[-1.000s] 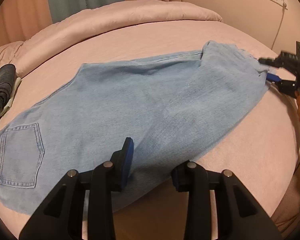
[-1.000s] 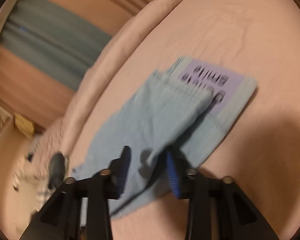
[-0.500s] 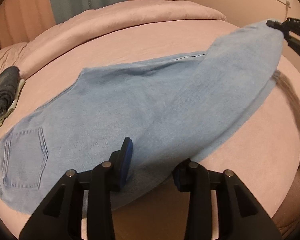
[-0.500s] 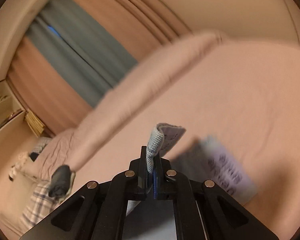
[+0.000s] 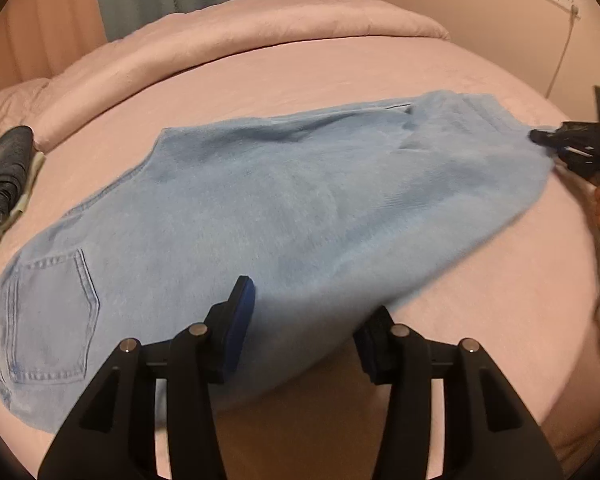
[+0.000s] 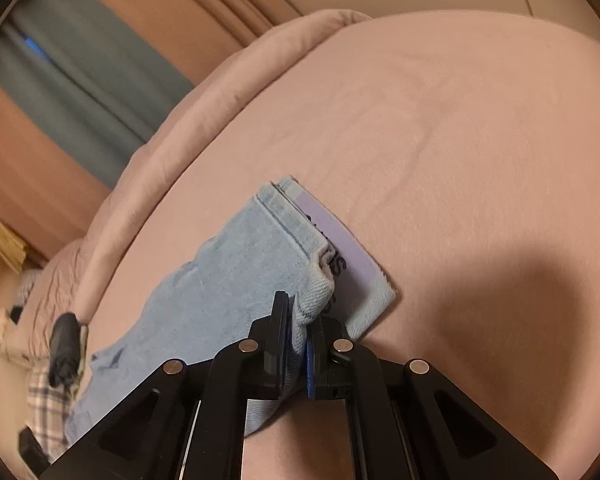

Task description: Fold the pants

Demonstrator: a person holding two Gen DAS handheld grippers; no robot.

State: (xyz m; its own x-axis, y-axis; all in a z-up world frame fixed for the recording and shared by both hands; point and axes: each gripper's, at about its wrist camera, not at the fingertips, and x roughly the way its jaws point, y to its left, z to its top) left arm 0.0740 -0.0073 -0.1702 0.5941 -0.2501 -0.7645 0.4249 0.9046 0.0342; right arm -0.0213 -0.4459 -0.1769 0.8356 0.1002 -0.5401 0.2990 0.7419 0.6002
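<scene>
Since a second earlier, the pants (image 5: 284, 208) hem was pinched by the right claw (image 6: 300, 340) for folding, while the left claw (image 5: 304, 320) was spread further, pads clear.

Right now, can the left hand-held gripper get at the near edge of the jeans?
Probably yes: the left hand-held gripper stands open right over the jeans, and nothing lies between.

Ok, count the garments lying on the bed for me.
2. The light blue jeans are spread across the middle of the pink bed, one end clamped in the right gripper. A dark folded garment sits at the far left edge. Others may be hidden.
</scene>
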